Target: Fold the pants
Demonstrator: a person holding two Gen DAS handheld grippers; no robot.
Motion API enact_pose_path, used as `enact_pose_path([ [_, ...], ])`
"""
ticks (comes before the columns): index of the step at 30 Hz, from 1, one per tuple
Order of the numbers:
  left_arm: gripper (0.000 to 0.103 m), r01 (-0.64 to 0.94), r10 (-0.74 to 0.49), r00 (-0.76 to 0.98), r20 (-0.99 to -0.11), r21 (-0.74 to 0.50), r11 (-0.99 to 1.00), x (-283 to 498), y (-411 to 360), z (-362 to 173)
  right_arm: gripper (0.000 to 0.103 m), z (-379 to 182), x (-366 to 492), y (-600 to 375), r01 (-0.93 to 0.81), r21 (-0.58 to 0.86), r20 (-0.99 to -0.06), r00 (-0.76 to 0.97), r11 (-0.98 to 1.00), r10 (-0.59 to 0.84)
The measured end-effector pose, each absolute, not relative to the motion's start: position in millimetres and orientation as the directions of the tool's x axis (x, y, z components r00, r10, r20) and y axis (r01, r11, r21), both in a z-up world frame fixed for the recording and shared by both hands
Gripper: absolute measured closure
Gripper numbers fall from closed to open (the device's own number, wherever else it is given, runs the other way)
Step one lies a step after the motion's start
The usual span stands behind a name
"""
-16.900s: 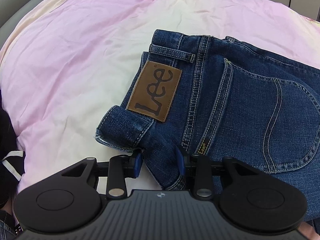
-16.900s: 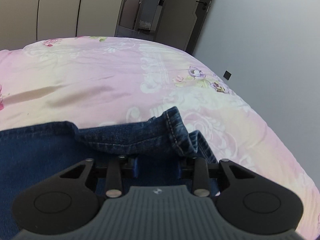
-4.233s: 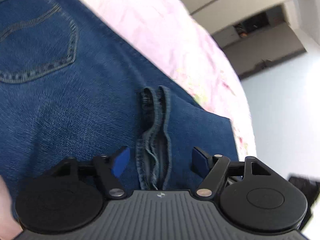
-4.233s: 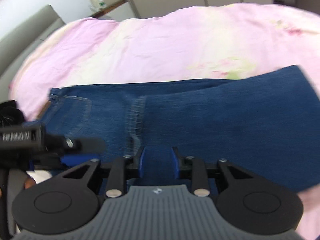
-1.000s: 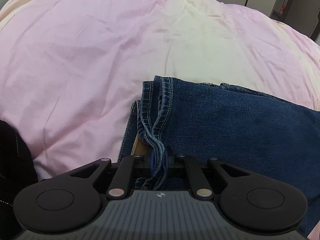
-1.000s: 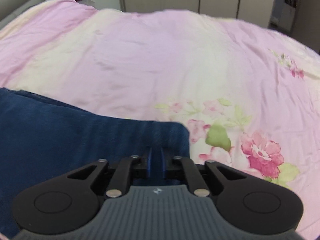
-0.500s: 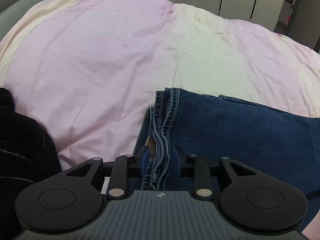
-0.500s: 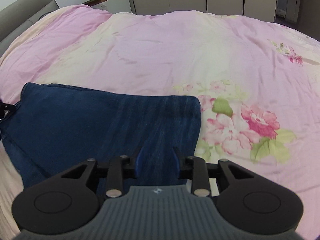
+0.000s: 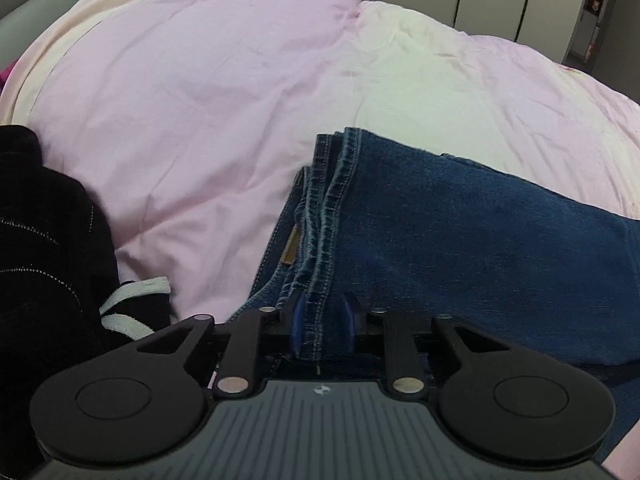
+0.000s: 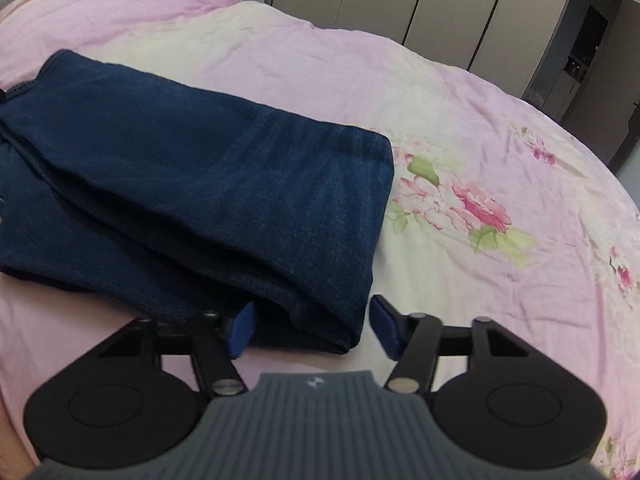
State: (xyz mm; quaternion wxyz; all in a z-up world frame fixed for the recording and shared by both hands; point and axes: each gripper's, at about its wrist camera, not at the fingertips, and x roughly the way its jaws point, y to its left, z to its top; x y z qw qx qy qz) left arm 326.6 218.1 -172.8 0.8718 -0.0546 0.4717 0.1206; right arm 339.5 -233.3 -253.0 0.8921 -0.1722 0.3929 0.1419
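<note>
Jeans [image 10: 224,200] folded on pink duvet [image 9: 208,92]. Our left gripper [image 9: 322,326] narrow around hem stack; right gripper [image 10: 310,330] spread wide, empty. We free left straight back, without dragging layers.

Left cam: jeans [image 9: 460,232] run off the right edge, far end not visible. Tan patch [image 9: 291,246] mostly buried btwn denim layers, text unreadable. Black garment [image 9: 44,240] cut by the left edge, can't tell what it is. Left gripper [image 9: 320,326] pads partly behind the hem stack. Right cam: jeans [image 10: 208,184] cut off at left, slightly blurred; lower layers hidden under the top fold.
</note>
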Motion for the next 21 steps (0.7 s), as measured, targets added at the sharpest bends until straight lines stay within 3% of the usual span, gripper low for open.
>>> enact_pose_path([
  [1,0.085,-0.268,0.163,0.518,-0.84,0.022,0.963,327,220,-175,0.074,-254,342,-236,-0.377,-0.226,-0.748,0.658,0.898,0.088],
  [3,0.086,-0.268,0.16,0.504,-0.849,0.022,0.963,329,222,-180,0.094,-252,340,-245,-0.374,-0.204,-0.752,0.651,0.905,0.1],
  [6,0.086,-0.247,0.17,0.478,-0.862,0.054,0.967,336,220,-189,0.103,-259,340,-260,-0.385,-0.168,-0.79,0.604,0.908,0.109],
  [12,0.086,-0.225,0.193,0.471,-0.861,0.095,0.97,338,219,-191,0.103,-274,347,-270,-0.364,-0.074,-0.823,0.548,0.928,0.149],
  [16,0.086,-0.218,0.327,0.453,-0.829,0.253,0.943,329,217,-178,0.103,-267,343,-279,-0.358,-0.085,-0.842,0.525,0.93,0.125],
  [21,0.086,-0.236,0.279,0.516,-0.81,0.18,0.955,312,227,-143,0.099,-243,342,-310,-0.302,0.02,-0.84,0.512,0.953,0.18],
])
